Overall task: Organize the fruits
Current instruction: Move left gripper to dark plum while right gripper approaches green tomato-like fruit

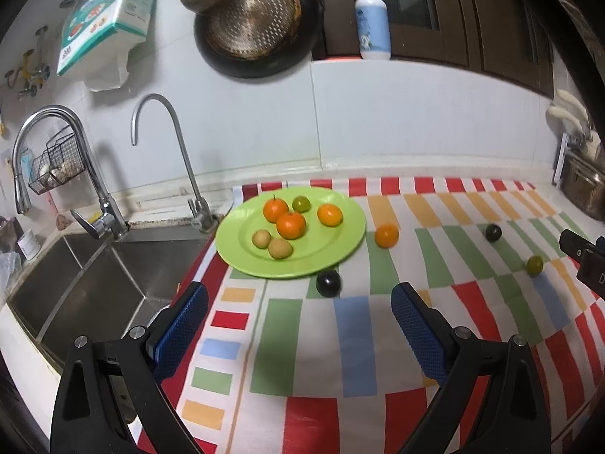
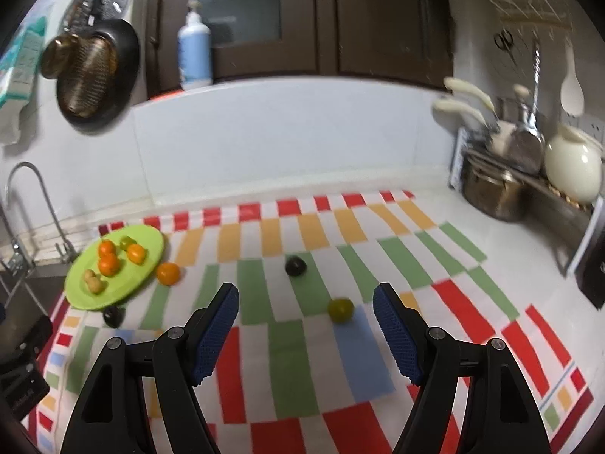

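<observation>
A green plate (image 1: 340,257) (image 2: 151,238) at the cloth's left end holds three oranges, one green fruit and two small yellowish fruits. Just right of it on the cloth lies a loose orange (image 1: 387,235) (image 2: 168,273). One dark plum (image 1: 328,283) (image 2: 112,316) sits at the plate's near rim, just ahead of my open left gripper (image 1: 300,295), between its fingertips' lines. A second dark plum (image 1: 493,232) (image 2: 295,266) lies mid-cloth. A loose green fruit (image 1: 534,265) (image 2: 341,310) rests on the cloth, seen low between the fingers of my open right gripper (image 2: 306,295), untouched.
The striped cloth (image 2: 287,359) covers the counter. A steel sink (image 1: 75,283) with two faucets drops off left of the plate. A metal pot (image 2: 491,193) and a utensil rack stand at the back right. A pump bottle (image 1: 372,19) is on the ledge behind.
</observation>
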{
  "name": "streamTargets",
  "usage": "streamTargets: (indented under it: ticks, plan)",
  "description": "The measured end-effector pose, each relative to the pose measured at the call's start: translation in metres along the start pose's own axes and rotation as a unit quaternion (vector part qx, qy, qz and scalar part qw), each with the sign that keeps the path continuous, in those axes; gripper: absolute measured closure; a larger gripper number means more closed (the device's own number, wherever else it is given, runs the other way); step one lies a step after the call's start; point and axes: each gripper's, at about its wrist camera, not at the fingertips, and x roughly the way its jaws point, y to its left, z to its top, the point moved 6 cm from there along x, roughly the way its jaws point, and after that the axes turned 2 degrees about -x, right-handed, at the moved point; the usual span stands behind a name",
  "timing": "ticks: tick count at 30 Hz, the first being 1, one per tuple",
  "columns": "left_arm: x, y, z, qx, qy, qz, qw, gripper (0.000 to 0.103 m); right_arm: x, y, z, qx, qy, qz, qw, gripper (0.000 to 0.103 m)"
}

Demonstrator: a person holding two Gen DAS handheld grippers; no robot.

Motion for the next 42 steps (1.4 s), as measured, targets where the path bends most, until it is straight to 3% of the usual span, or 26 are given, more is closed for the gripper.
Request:
streamTargets:
  ticks: [9,22,31,42]
  plan:
    - [0.023,-0.006,-0.001,-0.002,0.002,0.009,1.0,0.005,0.028,-0.014,-0.017,0.021,0.037,-0.038,0.998,0.029]
    - [0.075,-0.019,0.002,-0.034,0.062,-0.006,0.9975,0.025,0.079,-0.027,-0.019,0.076,0.081,-0.069,0.991,0.029]
    - [0.109,-0.021,-0.009,-0.053,0.108,-0.01,0.9926,0.042,0.11,-0.021,-0.029,0.081,0.121,-0.067,0.987,0.039]
    - [0.132,-0.03,-0.014,-0.06,0.135,-0.019,0.9888,0.052,0.131,-0.025,-0.037,0.095,0.143,-0.077,0.982,0.05]
